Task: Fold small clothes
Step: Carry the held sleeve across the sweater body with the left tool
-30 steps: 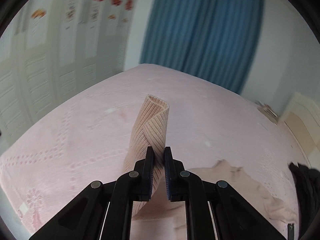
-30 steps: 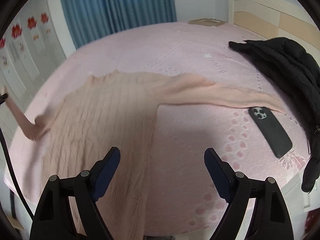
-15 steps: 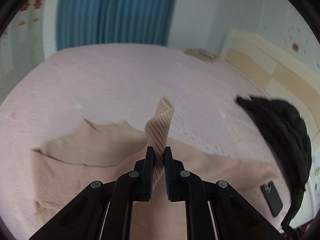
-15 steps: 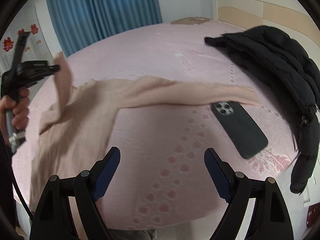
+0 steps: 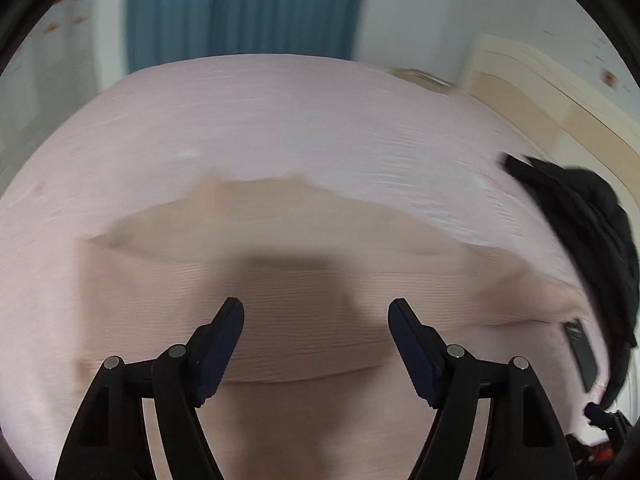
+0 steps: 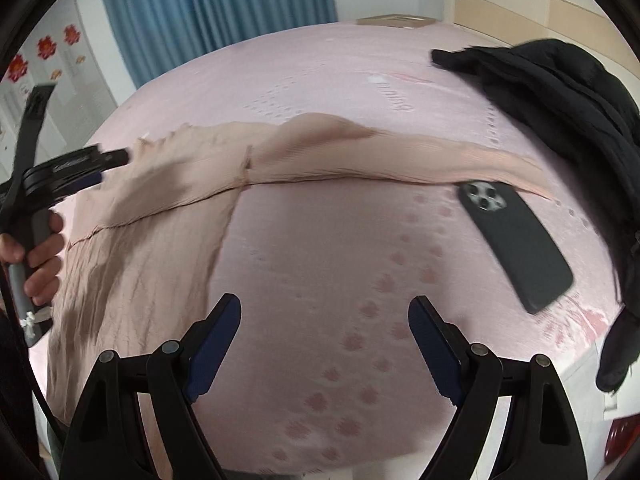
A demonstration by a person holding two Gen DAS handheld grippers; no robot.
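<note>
Peach ribbed sweater (image 6: 160,240), flat, sleeve outstretched

The left gripper (image 5: 316,312) hangs over the peach sweater (image 5: 280,248), its jaws having just sprung apart, with nothing pinched between them now. The knit lies blurred across the pink bedspread (image 5: 280,120), one sleeve folded over its body, the other running off to the right. There a dark phone (image 5: 582,354) lies just beside the cuff, next to a black jacket (image 5: 588,224). Blue curtains (image 5: 248,8) hang behind the bed, with a cream headboard (image 5: 536,92) at the right.
</note>
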